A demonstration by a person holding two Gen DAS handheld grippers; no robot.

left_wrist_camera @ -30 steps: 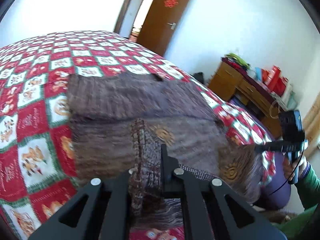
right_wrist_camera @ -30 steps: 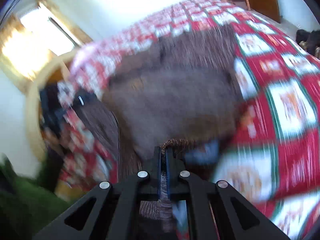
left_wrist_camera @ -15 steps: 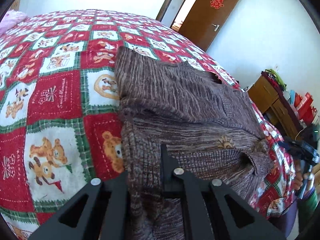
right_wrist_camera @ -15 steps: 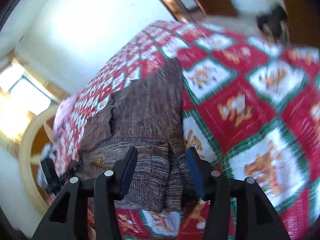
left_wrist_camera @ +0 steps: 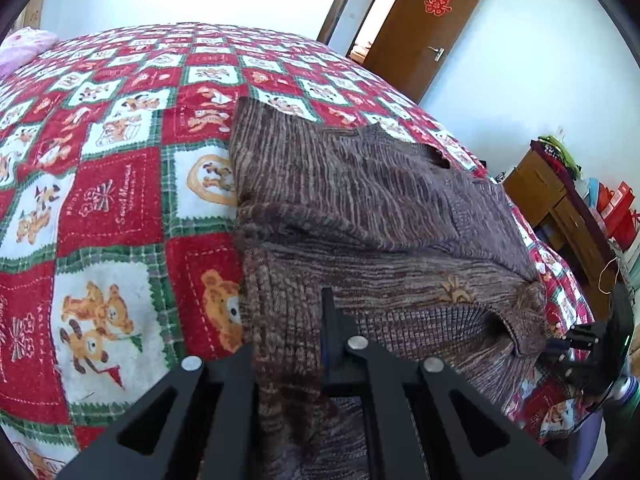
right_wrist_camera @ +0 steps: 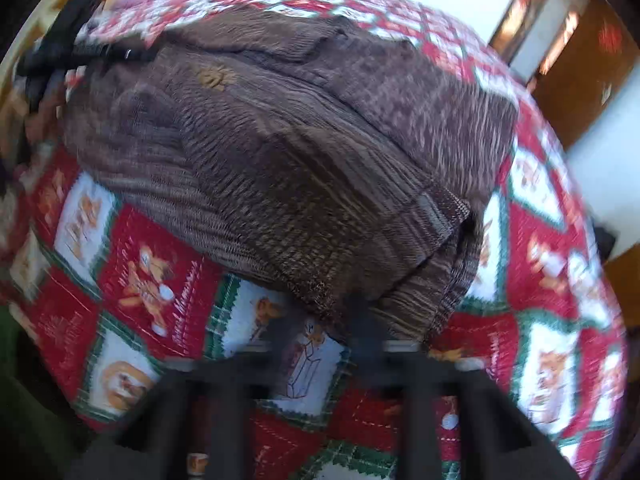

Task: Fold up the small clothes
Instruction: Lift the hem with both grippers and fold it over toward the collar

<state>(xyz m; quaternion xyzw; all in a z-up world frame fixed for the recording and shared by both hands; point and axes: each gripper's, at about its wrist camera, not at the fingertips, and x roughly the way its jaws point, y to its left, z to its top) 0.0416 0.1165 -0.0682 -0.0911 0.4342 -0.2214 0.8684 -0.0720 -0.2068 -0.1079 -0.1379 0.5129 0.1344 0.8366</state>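
A red, white and green teddy-bear quilt (left_wrist_camera: 108, 208) covers the bed; the brown knitted sweater (left_wrist_camera: 372, 216) lies folded on it. The left gripper (left_wrist_camera: 288, 344) is clamped on its hem. The right gripper (right_wrist_camera: 320, 344), blurred, has just been closing, nothing visibly between its jaws.

Sweater (left_wrist_camera: 360, 208) lies on bedspread (left_wrist_camera: 112, 200), door (left_wrist_camera: 432, 28) behind.
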